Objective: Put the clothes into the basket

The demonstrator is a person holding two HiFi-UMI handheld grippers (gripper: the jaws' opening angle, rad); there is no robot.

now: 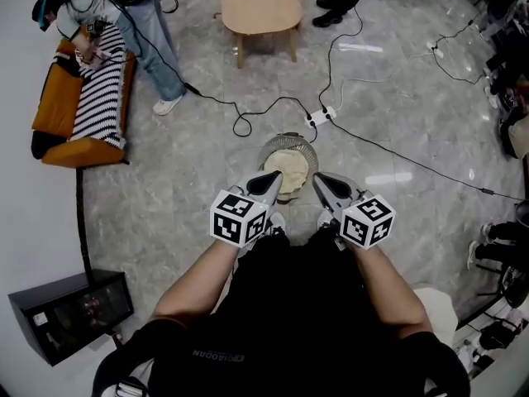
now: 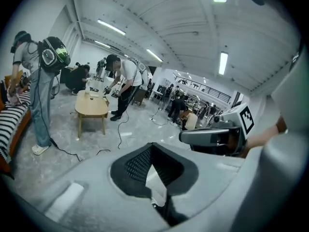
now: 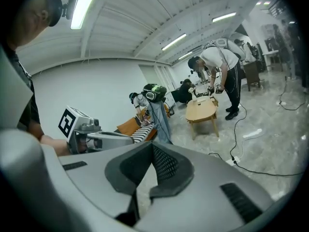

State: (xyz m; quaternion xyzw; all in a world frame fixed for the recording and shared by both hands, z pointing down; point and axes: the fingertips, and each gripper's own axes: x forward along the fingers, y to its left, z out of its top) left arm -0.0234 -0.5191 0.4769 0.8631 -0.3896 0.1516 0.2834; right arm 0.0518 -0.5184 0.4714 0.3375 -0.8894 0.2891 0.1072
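In the head view a round wire basket point(image 1: 309, 150) stands on the grey floor just ahead of my feet, with a cream-coloured garment point(image 1: 289, 170) lying inside it. My left gripper point(image 1: 272, 178) and right gripper point(image 1: 320, 182) are held side by side above the basket's near rim, tips pointing forward. Both are shut with nothing between the jaws. The left gripper view looks along its own closed jaws point(image 2: 153, 149) and shows the right gripper point(image 2: 212, 137) beside it. The right gripper view shows its closed jaws point(image 3: 151, 148) and the left gripper point(image 3: 104, 139).
A power strip point(image 1: 319, 117) and black cables run across the floor beyond the basket. Farther off stand a wooden table point(image 1: 259, 8), an orange sofa with a striped cloth point(image 1: 97, 98), and a person in jeans point(image 1: 153, 44). A black box point(image 1: 70, 313) sits at my left.
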